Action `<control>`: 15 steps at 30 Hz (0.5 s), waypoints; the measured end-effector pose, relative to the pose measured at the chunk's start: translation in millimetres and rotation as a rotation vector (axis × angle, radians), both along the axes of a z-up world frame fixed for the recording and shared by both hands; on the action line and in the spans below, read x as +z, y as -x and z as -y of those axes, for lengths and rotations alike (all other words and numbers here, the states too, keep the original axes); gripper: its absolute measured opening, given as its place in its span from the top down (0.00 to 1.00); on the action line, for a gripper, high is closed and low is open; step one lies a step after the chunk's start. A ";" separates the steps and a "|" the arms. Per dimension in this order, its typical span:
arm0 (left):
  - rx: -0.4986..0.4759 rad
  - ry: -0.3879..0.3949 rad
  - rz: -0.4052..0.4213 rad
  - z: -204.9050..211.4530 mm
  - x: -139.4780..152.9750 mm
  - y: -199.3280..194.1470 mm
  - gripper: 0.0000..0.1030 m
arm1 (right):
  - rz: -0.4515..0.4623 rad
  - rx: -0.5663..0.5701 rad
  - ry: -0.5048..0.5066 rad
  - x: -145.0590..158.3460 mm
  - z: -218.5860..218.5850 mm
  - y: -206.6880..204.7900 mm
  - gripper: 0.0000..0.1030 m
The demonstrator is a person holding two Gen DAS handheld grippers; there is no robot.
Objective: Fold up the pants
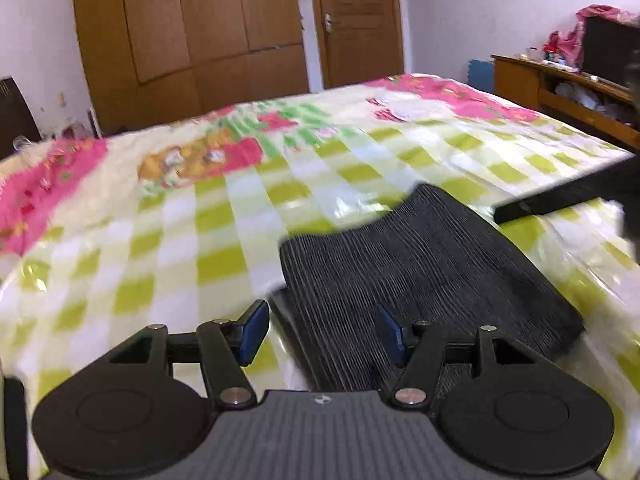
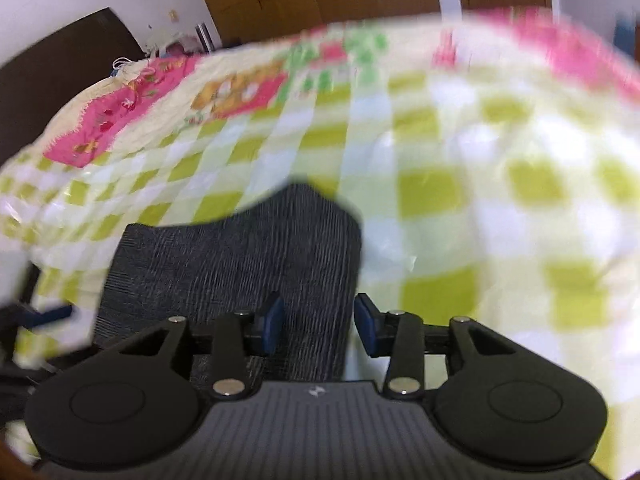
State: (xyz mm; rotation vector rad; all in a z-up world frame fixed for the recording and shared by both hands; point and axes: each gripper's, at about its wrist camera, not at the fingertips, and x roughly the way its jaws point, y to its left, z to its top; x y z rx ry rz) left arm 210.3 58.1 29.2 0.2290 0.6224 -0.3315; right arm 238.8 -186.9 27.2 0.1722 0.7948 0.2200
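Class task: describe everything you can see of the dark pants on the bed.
The dark grey ribbed-knit pants lie folded into a compact, roughly rectangular stack on the green-and-white checked bedspread. The fabric looks soft, with fine lengthwise stripes. The far edge dips in a curve; layered edges show at the near left side. Both views are blurred. Neither the left gripper nor the right gripper grips them; their jaws stand open above the cloth.

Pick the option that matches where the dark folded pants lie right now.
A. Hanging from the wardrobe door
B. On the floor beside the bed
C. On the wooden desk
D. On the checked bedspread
D: the dark folded pants lie flat on the green-and-white checked bedspread, in front of both open grippers, with the wardrobe far behind.
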 end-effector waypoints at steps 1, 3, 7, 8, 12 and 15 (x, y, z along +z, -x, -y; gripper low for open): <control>0.018 0.013 0.011 3.0 0.7 -10.5 0.33 | 0.019 0.011 -0.014 4.9 -2.1 4.5 0.60; 0.049 0.016 0.022 9.3 -1.2 -30.9 0.33 | 0.023 0.072 -0.058 9.6 -10.5 9.9 0.61; 0.138 -0.082 0.010 19.7 -22.5 -66.0 0.33 | 0.012 0.192 -0.044 0.3 -42.6 21.6 0.61; 0.151 -0.087 -0.014 19.4 -28.9 -73.1 0.33 | -0.003 0.211 -0.045 -5.7 -47.9 22.2 0.61; 0.165 -0.107 -0.047 23.6 -40.1 -85.5 0.32 | -0.032 0.228 0.022 -30.0 -69.7 12.1 0.65; 0.172 -0.118 -0.055 27.0 -46.2 -88.5 0.32 | -0.047 0.217 0.030 -36.8 -74.7 1.4 0.63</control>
